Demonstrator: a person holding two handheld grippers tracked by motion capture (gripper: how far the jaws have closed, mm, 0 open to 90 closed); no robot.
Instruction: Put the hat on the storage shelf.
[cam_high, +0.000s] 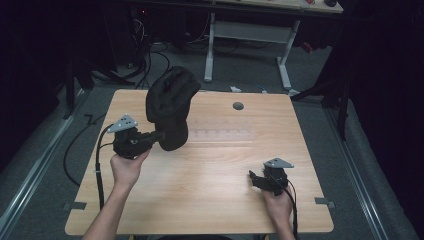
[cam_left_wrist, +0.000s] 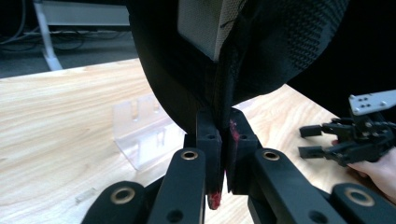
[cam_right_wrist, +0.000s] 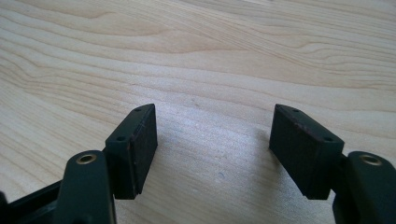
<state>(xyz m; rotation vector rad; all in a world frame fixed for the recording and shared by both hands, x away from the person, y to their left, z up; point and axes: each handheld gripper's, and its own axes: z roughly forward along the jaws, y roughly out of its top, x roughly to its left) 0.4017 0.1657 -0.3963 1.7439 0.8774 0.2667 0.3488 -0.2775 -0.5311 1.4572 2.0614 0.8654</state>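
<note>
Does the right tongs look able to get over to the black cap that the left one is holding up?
Probably yes: the right tongs are open, holding nothing, with bare table between them and the black cap.

- A light wooden table (cam_high: 210, 200) carries the work.
- A clear plastic stand (cam_high: 220, 135) lies directly on it, near the middle.
- A round grey cable hole (cam_high: 238, 106) sits in the tabletop, just beyond that stand.
</note>
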